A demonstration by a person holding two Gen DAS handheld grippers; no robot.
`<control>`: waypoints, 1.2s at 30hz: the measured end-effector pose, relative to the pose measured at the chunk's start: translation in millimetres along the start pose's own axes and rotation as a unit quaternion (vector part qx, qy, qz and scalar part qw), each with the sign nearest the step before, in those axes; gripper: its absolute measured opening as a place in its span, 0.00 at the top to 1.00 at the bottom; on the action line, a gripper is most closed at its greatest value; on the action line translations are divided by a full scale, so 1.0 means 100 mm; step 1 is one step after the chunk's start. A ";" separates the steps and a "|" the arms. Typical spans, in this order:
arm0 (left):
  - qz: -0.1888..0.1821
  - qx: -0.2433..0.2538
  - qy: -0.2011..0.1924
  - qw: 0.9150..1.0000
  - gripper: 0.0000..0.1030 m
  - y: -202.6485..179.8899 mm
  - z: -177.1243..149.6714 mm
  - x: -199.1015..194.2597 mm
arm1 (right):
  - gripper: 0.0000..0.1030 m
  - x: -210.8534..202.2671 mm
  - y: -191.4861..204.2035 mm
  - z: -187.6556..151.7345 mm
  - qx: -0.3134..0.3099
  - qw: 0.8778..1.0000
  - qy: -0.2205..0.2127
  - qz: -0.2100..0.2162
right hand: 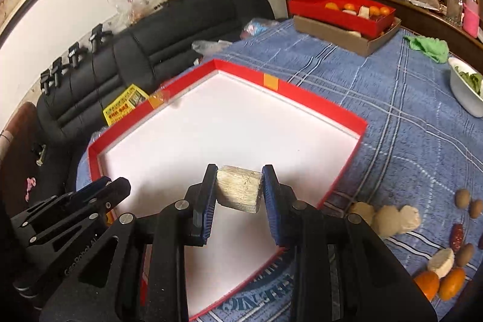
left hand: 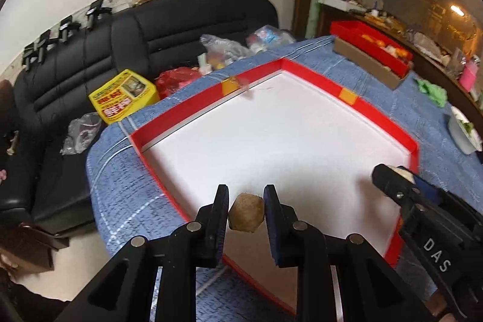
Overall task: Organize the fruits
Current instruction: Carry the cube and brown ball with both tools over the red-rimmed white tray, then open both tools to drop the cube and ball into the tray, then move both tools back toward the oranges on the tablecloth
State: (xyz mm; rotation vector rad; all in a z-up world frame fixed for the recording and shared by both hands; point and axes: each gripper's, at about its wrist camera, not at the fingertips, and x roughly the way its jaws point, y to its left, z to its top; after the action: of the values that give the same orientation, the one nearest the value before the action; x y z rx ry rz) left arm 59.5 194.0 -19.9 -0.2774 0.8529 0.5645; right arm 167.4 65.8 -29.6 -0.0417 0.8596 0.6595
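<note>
A shallow red box (left hand: 317,80) (right hand: 320,101) with a bare white floor lies on the blue checked cloth. My left gripper (left hand: 246,202) is shut on a small brown round fruit (left hand: 247,212) above the box's near corner. My right gripper (right hand: 240,186) is shut on a pale, fibrous cut chunk (right hand: 240,189) over the box's near side. Each view shows the other gripper at its edge: the right one (left hand: 392,175) with a pale piece in it, the left one (right hand: 111,186) at lower left. Loose fruit (right hand: 392,219) lies on the cloth to the right: pale pieces, brown ones, a red one and orange ones.
A second red tray (right hand: 341,11) holding orange and white pieces sits on a brown cardboard tray at the table's far side. A white bowl of greens (right hand: 466,86) and a green cloth (right hand: 428,47) lie right. A black sofa (left hand: 90,65) with bags and a yellow packet stands behind.
</note>
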 end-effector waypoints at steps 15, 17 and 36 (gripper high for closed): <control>0.017 -0.011 0.007 1.000 0.51 0.02 -0.03 -0.02 | 0.45 0.08 0.03 0.05 -0.018 1.000 0.008 -0.022; 0.013 -0.014 0.008 1.000 0.41 -0.01 -0.05 -0.04 | 0.31 0.00 0.01 0.06 -0.014 1.000 -0.002 -0.022; -0.149 0.128 -0.028 0.980 0.37 -1.38 -0.65 -0.62 | 0.28 -1.57 -1.36 -0.92 0.075 0.989 -0.071 -0.105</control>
State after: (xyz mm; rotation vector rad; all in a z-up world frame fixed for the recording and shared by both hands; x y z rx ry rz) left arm 65.3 29.4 -11.8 -0.1482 0.8017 0.1786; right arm 106.0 -152.2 -8.8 0.0495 0.7530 0.3951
